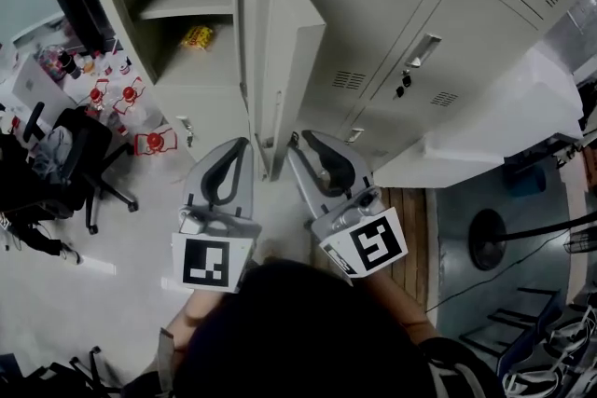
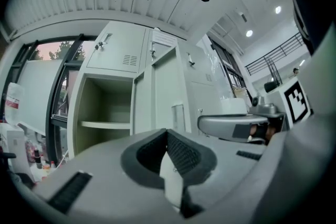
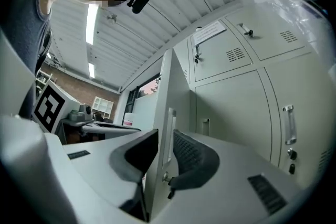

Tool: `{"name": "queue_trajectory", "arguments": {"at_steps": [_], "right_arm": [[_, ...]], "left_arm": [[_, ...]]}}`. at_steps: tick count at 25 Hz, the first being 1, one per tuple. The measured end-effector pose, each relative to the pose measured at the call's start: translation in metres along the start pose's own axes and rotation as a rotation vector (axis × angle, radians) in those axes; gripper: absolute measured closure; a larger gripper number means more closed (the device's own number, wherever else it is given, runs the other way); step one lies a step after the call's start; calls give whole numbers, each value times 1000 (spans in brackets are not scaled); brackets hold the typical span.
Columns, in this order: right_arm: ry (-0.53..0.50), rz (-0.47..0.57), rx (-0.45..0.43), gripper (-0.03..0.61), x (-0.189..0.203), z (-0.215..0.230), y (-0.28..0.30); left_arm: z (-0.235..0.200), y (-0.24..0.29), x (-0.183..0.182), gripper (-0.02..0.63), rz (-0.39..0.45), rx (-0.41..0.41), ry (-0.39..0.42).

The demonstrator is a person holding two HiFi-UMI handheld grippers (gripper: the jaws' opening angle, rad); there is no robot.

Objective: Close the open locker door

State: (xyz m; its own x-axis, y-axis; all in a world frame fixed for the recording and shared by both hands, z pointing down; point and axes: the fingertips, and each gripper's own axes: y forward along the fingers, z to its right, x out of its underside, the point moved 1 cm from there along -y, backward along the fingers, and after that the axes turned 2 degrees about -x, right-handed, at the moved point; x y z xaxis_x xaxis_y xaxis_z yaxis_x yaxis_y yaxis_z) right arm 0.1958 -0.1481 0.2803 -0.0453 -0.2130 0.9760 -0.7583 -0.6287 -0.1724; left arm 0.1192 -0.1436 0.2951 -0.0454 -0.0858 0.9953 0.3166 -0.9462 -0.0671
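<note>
The pale grey locker door (image 1: 280,33) stands open, swung out from its compartment (image 1: 177,5), which holds a shelf and a yellow packet (image 1: 197,36). My right gripper (image 1: 297,144) sits at the door's free edge. In the right gripper view that edge (image 3: 176,81) runs down between the two pads, and the right gripper (image 3: 167,157) is shut on it. My left gripper (image 1: 244,146) hangs just left of the door's lower part. Its tips meet with nothing between them in the left gripper view, where the left gripper (image 2: 167,136) faces the door (image 2: 168,86).
Closed lockers (image 1: 392,5) fill the wall to the right of the door. A black office chair (image 1: 79,154) and red items (image 1: 154,142) stand on the floor at the left. A white bench (image 1: 485,126) juts out at the right, with a round stand base (image 1: 488,240) below it.
</note>
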Motion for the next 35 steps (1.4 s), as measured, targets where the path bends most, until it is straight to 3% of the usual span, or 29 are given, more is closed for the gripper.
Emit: {"name": "queue_trajectory", "arguments": {"at_steps": [13,35], "right_arm": [[23,19,-194,489,3,-17,16],[39,52,-281,500,5,-54,45]], "left_arm": [[-7,3,3,612,-27,-64,27],[-25,-29,0,612,-38,-137,54]]}}
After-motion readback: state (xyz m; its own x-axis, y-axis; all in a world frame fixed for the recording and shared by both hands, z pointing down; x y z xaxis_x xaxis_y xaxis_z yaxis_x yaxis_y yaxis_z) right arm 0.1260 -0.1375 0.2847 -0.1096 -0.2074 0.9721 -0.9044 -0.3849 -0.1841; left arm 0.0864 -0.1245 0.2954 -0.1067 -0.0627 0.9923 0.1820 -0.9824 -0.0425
